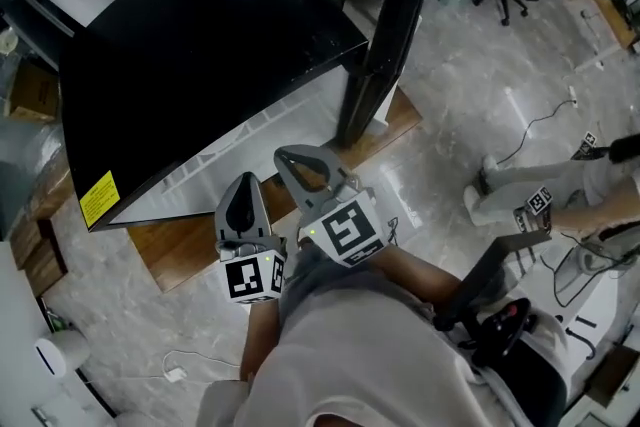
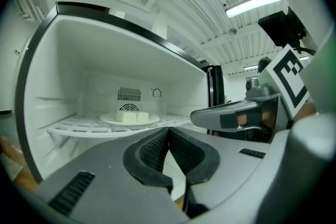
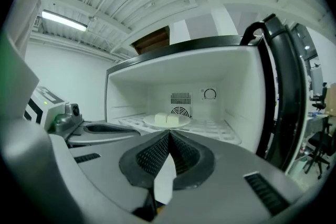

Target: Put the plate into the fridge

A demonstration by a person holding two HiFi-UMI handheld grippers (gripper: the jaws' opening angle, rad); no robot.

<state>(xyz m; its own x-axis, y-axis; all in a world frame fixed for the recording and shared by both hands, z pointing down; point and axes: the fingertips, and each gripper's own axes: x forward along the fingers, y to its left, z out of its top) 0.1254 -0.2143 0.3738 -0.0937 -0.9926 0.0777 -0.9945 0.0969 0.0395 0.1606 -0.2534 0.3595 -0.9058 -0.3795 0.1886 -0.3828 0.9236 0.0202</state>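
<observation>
While your left gripper (image 2: pixel 168 129) and right gripper (image 3: pixel 169 134) are closed tight on nothing, your open fridge (image 3: pixel 126 97) holds the round white plate (image 3: pixel 181 124) on its shelf (image 3: pixel 220 129), with two pale blocks (image 3: pixel 167 119) on it.

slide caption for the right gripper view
Plate of pale blocks on the open fridge shelf; right gripper shut, empty.
</observation>
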